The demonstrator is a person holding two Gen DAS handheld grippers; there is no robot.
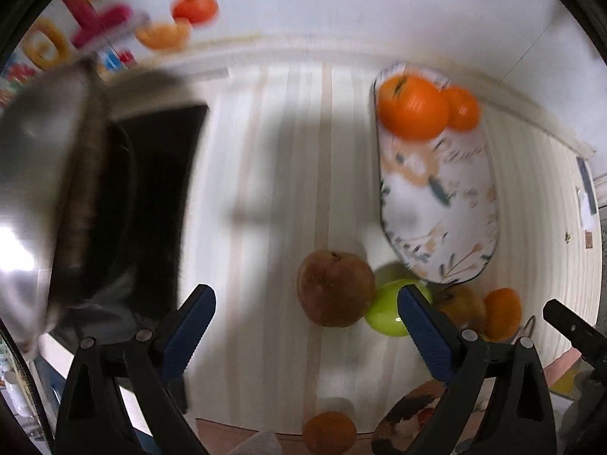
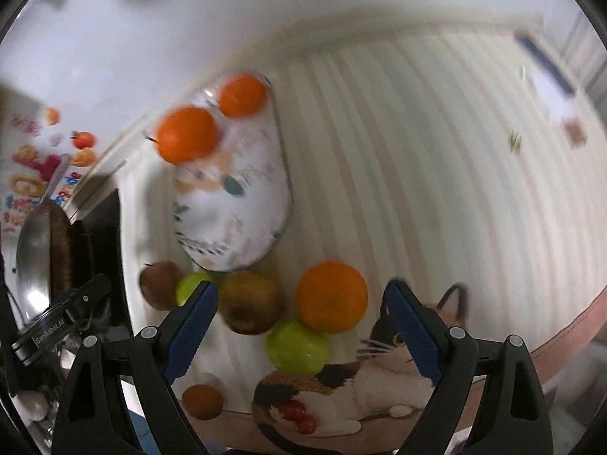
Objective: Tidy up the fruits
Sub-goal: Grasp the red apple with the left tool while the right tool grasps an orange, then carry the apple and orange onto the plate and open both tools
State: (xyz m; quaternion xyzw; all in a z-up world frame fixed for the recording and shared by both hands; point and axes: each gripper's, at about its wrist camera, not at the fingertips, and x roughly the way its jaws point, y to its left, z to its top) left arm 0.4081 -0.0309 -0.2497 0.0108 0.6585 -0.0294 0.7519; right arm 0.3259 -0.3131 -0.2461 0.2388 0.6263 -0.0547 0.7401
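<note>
An oval floral tray (image 1: 447,204) (image 2: 242,220) lies on the striped cloth and holds two oranges (image 1: 413,106) (image 2: 187,140) at its far end. In front of it lie a brownish red apple (image 1: 335,294) (image 2: 159,284), a green apple (image 1: 390,311) (image 2: 191,286), a brown apple (image 2: 250,301), an orange (image 2: 332,295) (image 1: 502,313) and a second green apple (image 2: 296,347). A small orange (image 1: 330,432) (image 2: 203,402) sits at the near edge. My left gripper (image 1: 307,330) is open above the red apple. My right gripper (image 2: 301,326) is open above the orange and green apple.
A steel bowl (image 1: 34,197) (image 2: 34,258) and a dark tray (image 1: 151,208) stand at the left. A cat-pattern mat (image 2: 360,386) lies at the table's near right edge. A fruit-print poster (image 1: 95,19) hangs on the back wall. The other gripper (image 1: 576,333) shows at the right.
</note>
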